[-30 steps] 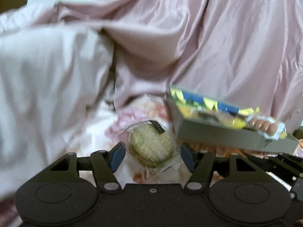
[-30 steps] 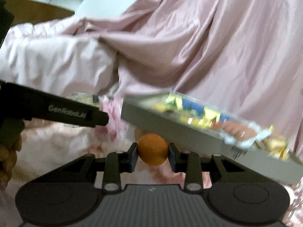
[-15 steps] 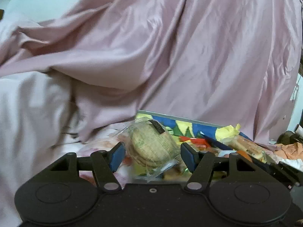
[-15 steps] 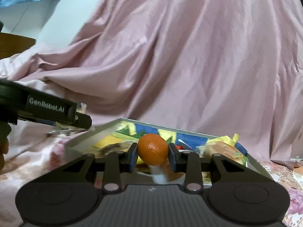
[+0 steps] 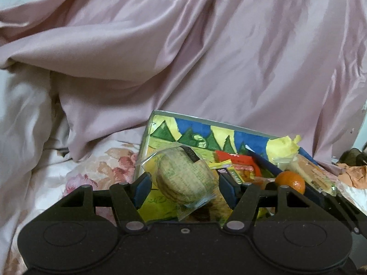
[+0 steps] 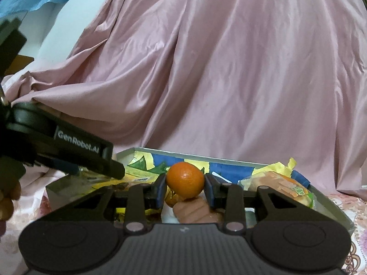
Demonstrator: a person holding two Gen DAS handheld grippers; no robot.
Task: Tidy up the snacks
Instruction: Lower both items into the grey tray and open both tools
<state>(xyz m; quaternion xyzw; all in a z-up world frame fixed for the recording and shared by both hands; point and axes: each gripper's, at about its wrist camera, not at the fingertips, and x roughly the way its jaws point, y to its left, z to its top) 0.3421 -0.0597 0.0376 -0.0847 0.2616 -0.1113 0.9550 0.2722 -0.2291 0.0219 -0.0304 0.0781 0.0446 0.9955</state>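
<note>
Left wrist: my left gripper [image 5: 184, 184] clamps the wrapped cookie pack [image 5: 183, 181] over the tray [image 5: 146, 142]; right gripper [image 6: 185, 186] pinches the orange [image 6: 185, 180] above that tray too.

Bedroom: floral bedsheet [image 5: 96, 171], pink quilt [image 5: 206, 57]
</note>
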